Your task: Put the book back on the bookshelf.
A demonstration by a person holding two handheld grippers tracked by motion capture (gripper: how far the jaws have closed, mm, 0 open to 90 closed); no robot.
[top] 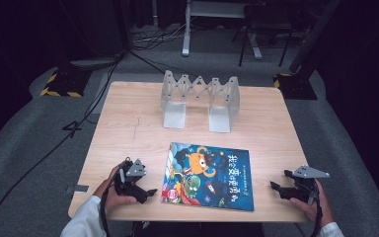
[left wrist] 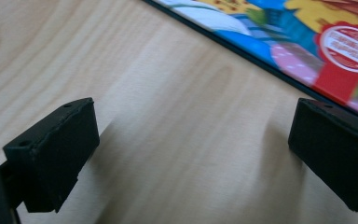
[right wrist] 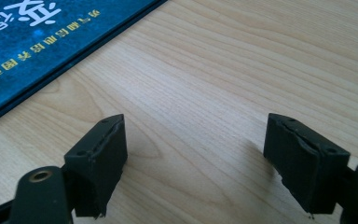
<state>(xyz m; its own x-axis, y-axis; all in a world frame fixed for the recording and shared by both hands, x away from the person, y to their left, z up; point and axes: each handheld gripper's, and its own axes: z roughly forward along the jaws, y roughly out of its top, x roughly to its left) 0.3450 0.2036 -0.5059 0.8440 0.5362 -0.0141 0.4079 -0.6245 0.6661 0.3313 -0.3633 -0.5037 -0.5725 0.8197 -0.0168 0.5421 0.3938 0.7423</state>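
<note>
A colourful picture book lies flat near the front of the wooden table. My left gripper rests low on the table just left of the book, jaws wide apart and empty. In the left gripper view the book's lower corner lies just beyond the open gripper. My right gripper sits to the right of the book, open, with nothing between its jaws. Seen from the right gripper view, the book's blue cover is at the upper left, apart from the gripper.
A clear folding book stand with a zigzag middle stands at the back of the table. Cables run over the grey floor to the left. Bare wood lies between the stand and the book.
</note>
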